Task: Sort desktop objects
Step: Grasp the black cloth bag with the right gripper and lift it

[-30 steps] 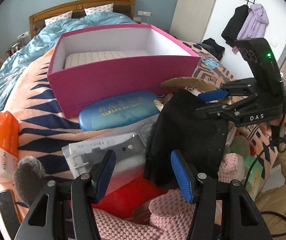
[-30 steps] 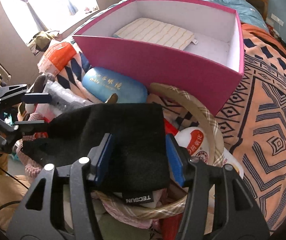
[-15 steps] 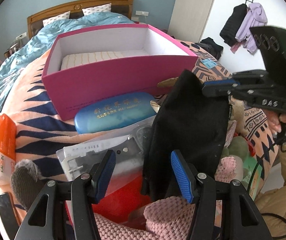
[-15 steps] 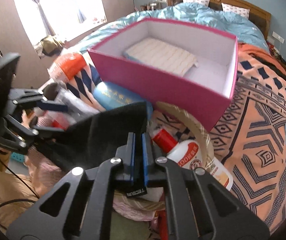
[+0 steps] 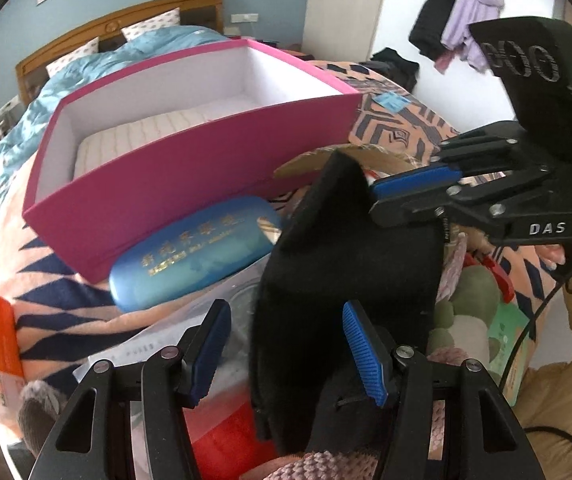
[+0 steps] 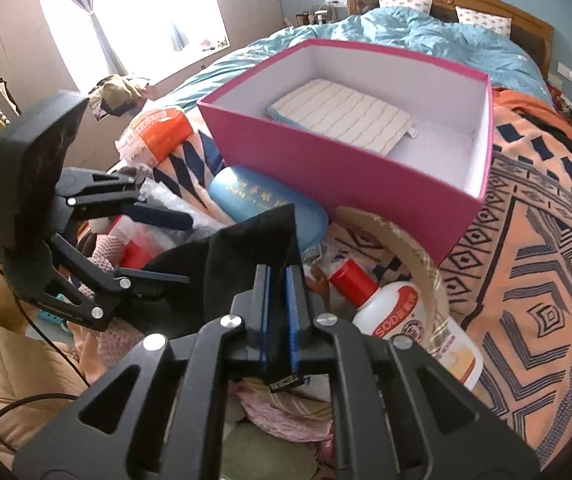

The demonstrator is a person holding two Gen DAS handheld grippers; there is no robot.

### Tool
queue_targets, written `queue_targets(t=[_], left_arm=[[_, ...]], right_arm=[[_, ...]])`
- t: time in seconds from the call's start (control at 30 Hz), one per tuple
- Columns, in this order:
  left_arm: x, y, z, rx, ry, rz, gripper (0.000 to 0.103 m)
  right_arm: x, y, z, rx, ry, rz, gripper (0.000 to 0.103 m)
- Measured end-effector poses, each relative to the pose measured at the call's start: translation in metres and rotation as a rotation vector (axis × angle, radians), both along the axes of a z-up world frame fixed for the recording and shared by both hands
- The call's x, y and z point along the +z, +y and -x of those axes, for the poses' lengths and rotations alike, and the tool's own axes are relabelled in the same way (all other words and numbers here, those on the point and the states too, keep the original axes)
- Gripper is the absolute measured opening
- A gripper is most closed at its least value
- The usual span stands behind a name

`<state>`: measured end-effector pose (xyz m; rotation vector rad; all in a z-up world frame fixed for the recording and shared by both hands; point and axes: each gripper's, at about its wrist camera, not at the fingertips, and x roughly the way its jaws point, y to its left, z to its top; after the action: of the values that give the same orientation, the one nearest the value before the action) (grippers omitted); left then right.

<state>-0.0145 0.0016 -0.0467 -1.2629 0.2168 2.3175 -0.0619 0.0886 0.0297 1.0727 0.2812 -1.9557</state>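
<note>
Right gripper [image 6: 277, 312] had clamped the black cloth [image 5: 346, 256] and raised it, jaws easing apart slightly; left gripper [image 5: 286, 354] stood apart. Cloth should clear the clutter toward the pink box [image 6: 326, 168] at 12 o'clock.

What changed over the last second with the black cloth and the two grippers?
The right gripper closed on the black cloth and lifted its corner off the pile; its jaws are now easing open slightly. The left gripper stayed open, empty. The pink box stayed put.
</note>
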Motion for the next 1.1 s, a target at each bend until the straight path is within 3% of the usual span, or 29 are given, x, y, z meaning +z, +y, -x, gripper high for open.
queue_targets(t=[0.03, 0.1, 0.2, 0.5, 0.57, 0.6, 0.67, 0.97, 1.1], left_arm=[[0.0, 0.0, 0.0, -0.001, 0.002, 0.002, 0.06], [0.0, -0.001, -0.001, -0.001, 0.001, -0.002, 0.06], [-0.001, -0.003, -0.002, 0.002, 0.0, -0.009, 0.06], [0.0, -0.001, -0.002, 0.004, 0.002, -0.011, 0.06], [0.001, -0.002, -0.002, 0.008, 0.001, -0.016, 0.06], [0.001, -0.003, -0.002, 0.009, 0.001, -0.018, 0.06], [0.001, -0.005, -0.002, 0.014, 0.002, -0.023, 0.06], [0.005, -0.012, 0.0, 0.041, 0.005, -0.063, 0.06], [0.005, -0.013, -0.001, 0.041, 0.005, -0.068, 0.06]], right_arm=[[-0.003, 0.0, 0.001, -0.001, -0.014, -0.003, 0.017], [-0.011, -0.003, 0.005, -0.005, -0.038, -0.017, 0.033], [-0.023, -0.006, 0.012, -0.006, -0.084, -0.027, 0.048], [-0.021, -0.017, 0.007, 0.04, -0.061, -0.047, 0.05], [-0.021, -0.019, 0.005, 0.052, -0.048, -0.057, 0.044], [-0.021, -0.019, 0.003, 0.055, -0.035, -0.066, 0.022], [-0.019, -0.02, -0.002, 0.051, 0.028, -0.104, 0.006], [0.031, 0.003, -0.011, -0.005, 0.151, 0.037, 0.003], [0.036, 0.003, -0.009, 0.003, 0.131, 0.068, 0.003]])
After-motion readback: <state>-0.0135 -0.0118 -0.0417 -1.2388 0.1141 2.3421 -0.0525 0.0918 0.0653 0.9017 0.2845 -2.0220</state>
